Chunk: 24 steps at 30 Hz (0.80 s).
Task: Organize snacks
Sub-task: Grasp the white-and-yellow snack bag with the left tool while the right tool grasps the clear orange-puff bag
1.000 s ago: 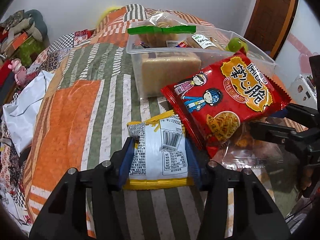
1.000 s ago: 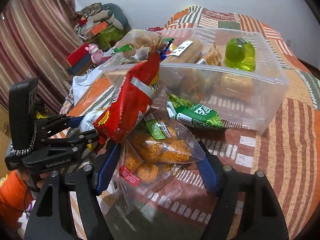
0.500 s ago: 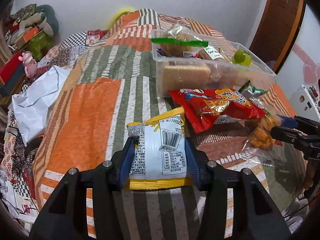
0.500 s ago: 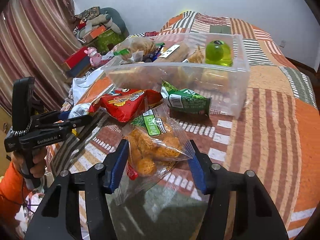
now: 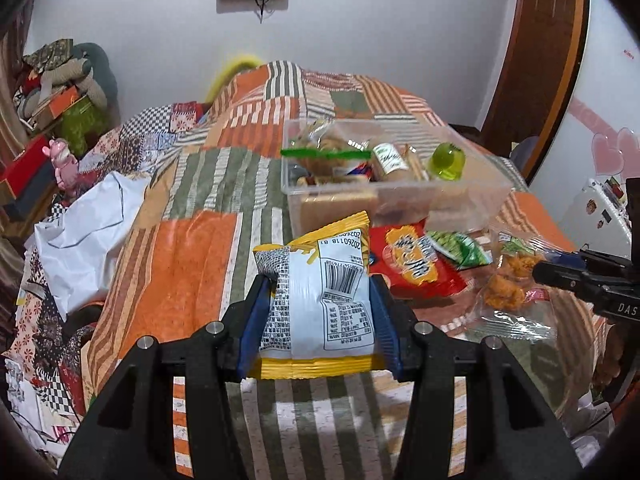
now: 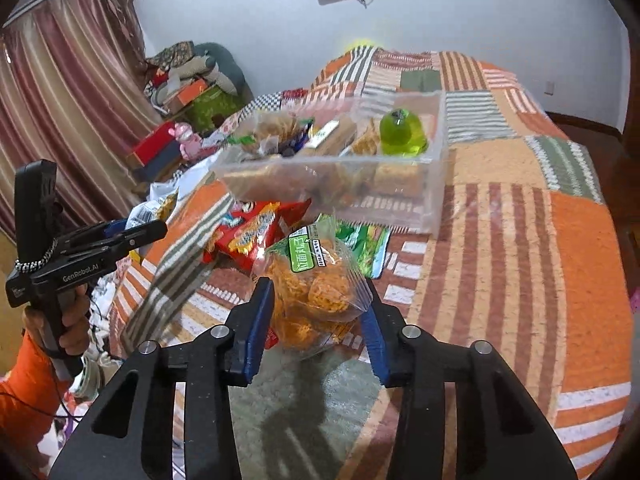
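Orange sleeve and hand [image 6: 68, 324] at the far left of the right wrist view grip the handle of the left gripper [image 5: 318, 320], whose blue pads are clamped on the sides of a yellow-edged white snack packet [image 5: 320, 300], barcode side up, held clear of the patchwork bedspread [image 5: 180, 272]. Beyond that packet, further along the bed, stands a clear plastic bin [image 5: 472, 196] already holding a bag with a green zip strip [image 5: 324, 148], wrapped bars and a round green jelly cup [image 5: 446, 162]. Just in front of the bin's near wall a red noodle-snack packet [image 5: 416, 262] lies flat on the cover, with a green packet [image 5: 460, 246] beside it, overlapping its right edge. To the right of these, the right gripper [image 6: 316, 320] has just been closing its jaws, and its blue pads now press on both sides of a clear bag of orange fried snacks [image 6: 316, 292] with a green label. That bag hangs in front of the bin, above the bedspread, with the red packet to its left and the green one behind it. A white plastic bag [image 5: 88, 232] lies crumpled at the bed's left edge
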### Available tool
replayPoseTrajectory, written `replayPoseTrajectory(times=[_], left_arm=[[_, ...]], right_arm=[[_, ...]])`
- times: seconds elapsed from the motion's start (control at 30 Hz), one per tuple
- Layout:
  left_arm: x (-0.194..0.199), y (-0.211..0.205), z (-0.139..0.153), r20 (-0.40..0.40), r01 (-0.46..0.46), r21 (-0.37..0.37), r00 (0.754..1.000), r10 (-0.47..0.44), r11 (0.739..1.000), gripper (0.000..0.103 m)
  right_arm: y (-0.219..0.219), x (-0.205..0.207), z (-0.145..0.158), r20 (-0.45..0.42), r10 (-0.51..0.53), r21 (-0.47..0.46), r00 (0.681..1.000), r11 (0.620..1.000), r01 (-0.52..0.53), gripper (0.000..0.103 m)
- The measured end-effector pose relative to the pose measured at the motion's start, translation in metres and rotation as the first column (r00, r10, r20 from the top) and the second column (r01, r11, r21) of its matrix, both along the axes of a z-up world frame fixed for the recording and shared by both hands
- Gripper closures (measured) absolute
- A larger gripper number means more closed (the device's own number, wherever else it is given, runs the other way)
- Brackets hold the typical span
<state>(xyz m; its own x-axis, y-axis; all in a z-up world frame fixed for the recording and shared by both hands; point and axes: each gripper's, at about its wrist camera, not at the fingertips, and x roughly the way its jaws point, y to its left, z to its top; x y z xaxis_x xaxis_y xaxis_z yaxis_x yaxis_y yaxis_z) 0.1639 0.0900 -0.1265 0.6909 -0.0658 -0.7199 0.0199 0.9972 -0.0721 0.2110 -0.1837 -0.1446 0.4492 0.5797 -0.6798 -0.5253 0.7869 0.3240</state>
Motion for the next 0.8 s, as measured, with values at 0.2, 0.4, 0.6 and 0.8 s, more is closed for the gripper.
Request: replayPoseTrajectory(times=[0.2, 0.4, 0.6, 0.8], left_arm=[[0.001, -0.010, 0.009, 0.024, 0.017, 0.000, 1.000, -0.017, 1.000, 0.054], [0.001, -0.016, 0.004, 0.008, 0.035, 0.002, 0.999, -0.035, 0.999, 0.054], [0.004, -0.016, -0.005, -0.017, 0.038, -0.011, 0.999, -0.038, 0.999, 0.054], [0.006, -0.018, -0.011, -0.030, 0.043, -0.013, 0.999, -0.044, 0.999, 0.054]], right_arm=[[-0.001, 0.007, 0.001, 0.004, -0.005, -0.016, 1.000, 1.000, 0.005, 0.089], [-0.002, 0.011, -0.015, -0.074, -0.012, -0.007, 0.997, 1.000, 0.012, 0.067], [0.000, 0.017, -0.025, -0.111, -0.014, 0.004, 0.994, 1.000, 0.015, 0.033], [0.022, 0.025, -0.040, -0.148, 0.035, -0.019, 0.988, 0.999, -0.038, 0.025]])
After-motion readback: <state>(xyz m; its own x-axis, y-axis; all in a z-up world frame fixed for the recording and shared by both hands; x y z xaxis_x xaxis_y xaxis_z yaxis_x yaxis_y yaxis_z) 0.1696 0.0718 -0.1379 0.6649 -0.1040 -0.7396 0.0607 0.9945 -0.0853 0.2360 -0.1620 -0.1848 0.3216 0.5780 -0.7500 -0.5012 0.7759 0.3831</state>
